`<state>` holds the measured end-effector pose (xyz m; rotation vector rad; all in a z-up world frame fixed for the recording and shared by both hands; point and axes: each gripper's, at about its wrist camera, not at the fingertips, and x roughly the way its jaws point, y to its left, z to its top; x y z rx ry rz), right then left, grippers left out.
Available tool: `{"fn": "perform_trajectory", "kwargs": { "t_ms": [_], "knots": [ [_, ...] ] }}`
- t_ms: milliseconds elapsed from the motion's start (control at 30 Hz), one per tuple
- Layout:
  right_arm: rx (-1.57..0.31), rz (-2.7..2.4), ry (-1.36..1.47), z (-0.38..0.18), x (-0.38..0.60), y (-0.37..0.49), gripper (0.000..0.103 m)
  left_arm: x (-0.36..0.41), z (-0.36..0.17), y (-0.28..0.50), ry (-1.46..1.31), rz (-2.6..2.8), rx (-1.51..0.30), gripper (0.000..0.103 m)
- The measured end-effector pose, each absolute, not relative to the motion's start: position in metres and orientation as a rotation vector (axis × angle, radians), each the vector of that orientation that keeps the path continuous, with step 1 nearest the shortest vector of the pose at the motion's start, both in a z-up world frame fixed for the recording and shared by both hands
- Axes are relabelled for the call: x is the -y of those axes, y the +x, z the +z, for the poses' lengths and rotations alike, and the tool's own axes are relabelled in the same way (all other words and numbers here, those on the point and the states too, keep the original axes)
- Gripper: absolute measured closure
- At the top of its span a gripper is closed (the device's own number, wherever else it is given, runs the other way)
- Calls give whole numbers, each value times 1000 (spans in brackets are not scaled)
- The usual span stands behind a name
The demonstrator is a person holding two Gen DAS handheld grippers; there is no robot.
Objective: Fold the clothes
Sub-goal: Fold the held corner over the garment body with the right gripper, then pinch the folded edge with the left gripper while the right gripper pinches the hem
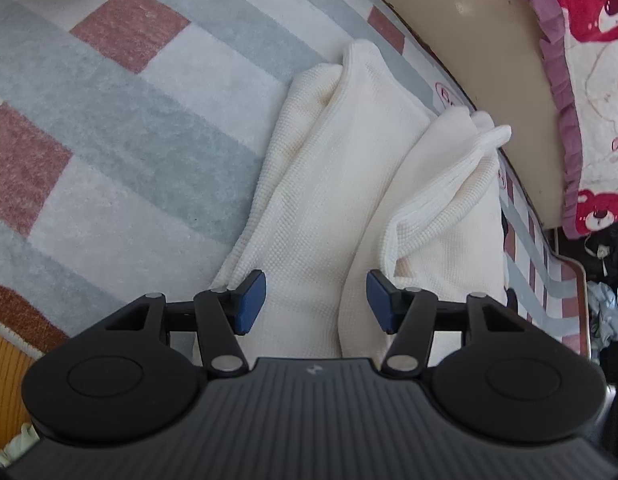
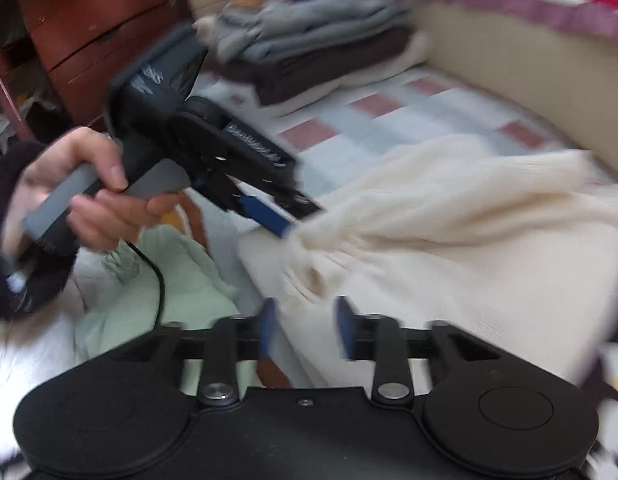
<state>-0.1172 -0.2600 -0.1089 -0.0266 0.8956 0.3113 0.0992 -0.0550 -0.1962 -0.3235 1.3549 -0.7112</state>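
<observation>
The cream garment [image 1: 349, 200] lies bunched on the checked blanket [image 1: 129, 100] beside a beige wall. Left tongs [image 1: 316, 300] hang released over its folds. Right tongs [image 2: 307, 328], blurred, seem released too, cloth just beyond them. Folded clothes [image 2: 309, 48] are stacked behind.

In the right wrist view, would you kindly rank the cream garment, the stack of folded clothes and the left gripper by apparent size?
1. cream garment
2. stack of folded clothes and left gripper: look alike; the gripper is nearer, so unranked.
</observation>
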Motion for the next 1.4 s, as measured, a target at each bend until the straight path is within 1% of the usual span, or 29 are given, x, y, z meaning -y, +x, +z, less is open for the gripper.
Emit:
{"fn": "perform_trajectory", "kwargs": {
  "t_ms": [67,167,200,267,400,500,600,667,733,867,900,933,967,1000,1067,1167,1200,1233,1267,1300,1400],
  "knots": [
    [-933,197,-114,-110,270,-140,45,51,-190,96,-327,-710,-1336,48],
    [-1010,106,-75,-123,280,-156,45,51,-181,94,-334,-734,-1311,48],
    [-1029,97,-53,-128,283,-162,45,51,-178,93,-342,-745,-1301,46],
    [-1042,102,-107,-136,273,-167,45,53,-172,92,-356,-771,-1275,44],
    [-1024,80,-289,-151,248,-160,42,65,-169,87,-278,-782,-1257,39],
    [-1015,36,-399,-165,240,-156,42,76,-177,85,-180,-754,-1277,38],
    [-1002,-23,-405,-169,247,-151,42,84,-187,85,-180,-794,-1320,38],
    [-991,-62,-377,-168,254,-145,43,96,-185,80,-140,-888,-1316,38],
    [-979,-74,-352,-166,256,-143,43,108,-180,71,-67,-929,-1285,38],
    [-955,-79,-408,-171,252,-149,43,131,-183,58,82,-882,-1231,39],
    [-947,-79,-405,-172,252,-150,43,134,-184,57,90,-864,-1219,41],
    [-938,-80,-394,-172,252,-151,43,136,-182,56,82,-857,-1193,47],
    [-929,-80,-384,-171,252,-152,42,138,-178,54,80,-870,-1151,56],
    [-926,-81,-378,-170,253,-151,42,139,-173,52,83,-882,-1109,81],
    [-923,-81,-364,-168,254,-150,42,138,-158,45,89,-878,-1027,87],
    [-912,-79,-328,-166,257,-150,43,116,-123,38,23,-825,-909,88],
    [-903,-68,-308,-165,258,-151,45,104,-112,38,-27,-813,-885,88],
    [-897,-41,-284,-163,259,-152,65,94,-111,43,-90,-810,-901,88],
    [-909,-10,-269,-162,258,-151,88,86,-117,50,-127,-791,-947,88],
    [-919,-4,-276,-162,257,-150,88,80,-125,58,-152,-766,-1000,88],
    [-924,23,-273,-160,255,-151,89,80,-160,73,-92,-676,-1163,88]
  ]
}}
